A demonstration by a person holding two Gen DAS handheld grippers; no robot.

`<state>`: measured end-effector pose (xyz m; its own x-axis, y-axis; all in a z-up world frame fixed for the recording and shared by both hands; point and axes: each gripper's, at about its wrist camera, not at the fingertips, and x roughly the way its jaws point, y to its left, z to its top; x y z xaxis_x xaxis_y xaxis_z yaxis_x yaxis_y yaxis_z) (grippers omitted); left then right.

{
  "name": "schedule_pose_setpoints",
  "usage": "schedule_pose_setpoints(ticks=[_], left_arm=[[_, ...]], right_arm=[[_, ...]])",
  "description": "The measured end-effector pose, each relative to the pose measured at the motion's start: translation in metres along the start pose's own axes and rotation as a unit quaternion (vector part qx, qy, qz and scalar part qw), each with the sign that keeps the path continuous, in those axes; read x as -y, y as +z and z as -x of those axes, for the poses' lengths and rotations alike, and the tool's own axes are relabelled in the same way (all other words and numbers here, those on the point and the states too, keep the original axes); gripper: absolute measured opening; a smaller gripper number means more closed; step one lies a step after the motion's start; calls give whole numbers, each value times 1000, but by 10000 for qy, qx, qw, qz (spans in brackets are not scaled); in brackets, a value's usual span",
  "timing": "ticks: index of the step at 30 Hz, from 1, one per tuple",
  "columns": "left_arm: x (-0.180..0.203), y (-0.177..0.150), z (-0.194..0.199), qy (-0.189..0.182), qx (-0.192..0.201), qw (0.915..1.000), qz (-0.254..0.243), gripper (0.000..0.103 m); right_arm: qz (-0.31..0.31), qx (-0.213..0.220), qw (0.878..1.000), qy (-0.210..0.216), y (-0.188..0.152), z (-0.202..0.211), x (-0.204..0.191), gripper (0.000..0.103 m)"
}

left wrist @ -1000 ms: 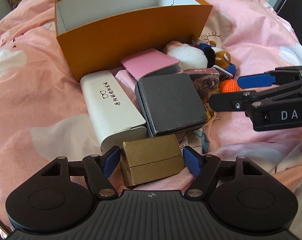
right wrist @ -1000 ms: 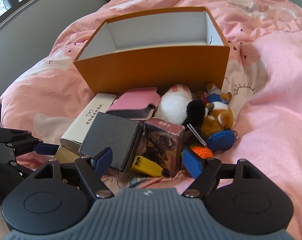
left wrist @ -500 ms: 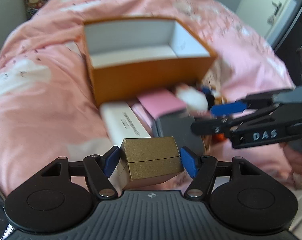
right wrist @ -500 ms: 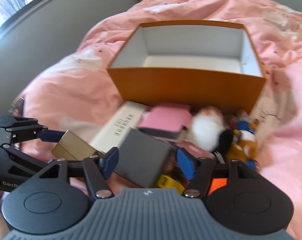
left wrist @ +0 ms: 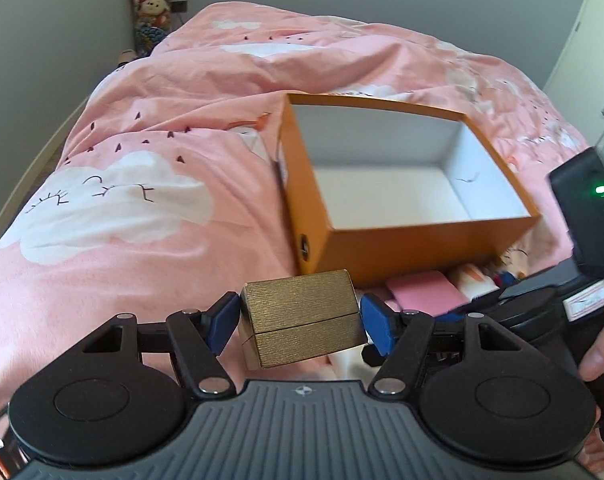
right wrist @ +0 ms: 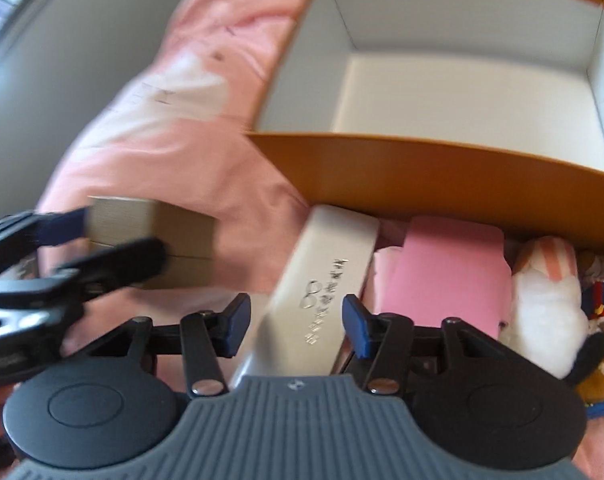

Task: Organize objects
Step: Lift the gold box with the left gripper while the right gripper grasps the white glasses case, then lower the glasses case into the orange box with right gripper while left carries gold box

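With the left hand-held gripper [left wrist: 299, 322] clamped on the gold box [left wrist: 302, 316] at lower centre, carry it level over the orange bin [left wrist: 418, 236] rim before letting go, while the right hand-held gripper [right wrist: 295, 322], jaws closing around the white case [right wrist: 322, 292], should grip squarely.

Gold box [left wrist: 302, 316]: paper-like wrap, fine brushed ribbing, dull metallic sheen.
Orange box [left wrist: 422, 248]: smooth matt cardboard, white matt lining.
Bedspread [left wrist: 141, 208]: soft pink printed cloth, creased.
White case [right wrist: 322, 292]: smooth, slight gloss.
Pink case [right wrist: 450, 276]: smooth, matt.
Plush toy [right wrist: 542, 304]: fuzzy fabric.
Gripper pads [left wrist: 378, 324]: blue, matt, rubbery-looking.
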<state>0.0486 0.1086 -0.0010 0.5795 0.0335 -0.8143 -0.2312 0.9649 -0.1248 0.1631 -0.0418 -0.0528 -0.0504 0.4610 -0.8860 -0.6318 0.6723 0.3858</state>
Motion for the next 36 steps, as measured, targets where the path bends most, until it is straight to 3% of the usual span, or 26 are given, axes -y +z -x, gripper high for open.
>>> schedule_pose_setpoints(ticks=[6,10,18,28,36], left_arm=[[-13,6,-14,-167,-102,9997,121,76],[-17,8,-25,-241,-210,9994,156,76],[-23,7,-35,-281,-319,9988,228,76],[-24,12,-15,-244,-133,9992,273,76],[-10,39,10,-537,286,9981,52,76]], right_arm=[[-277,-590,9977,-209,19,-32,9,55],[-503,-904,9946,-83,26,-48,15,61],[-528,-1130,9922,-75,33,-73,16,66],[-435,-705,9954,475,13,-35,15,64],[-319,195,9967,720,2,35,16,63]])
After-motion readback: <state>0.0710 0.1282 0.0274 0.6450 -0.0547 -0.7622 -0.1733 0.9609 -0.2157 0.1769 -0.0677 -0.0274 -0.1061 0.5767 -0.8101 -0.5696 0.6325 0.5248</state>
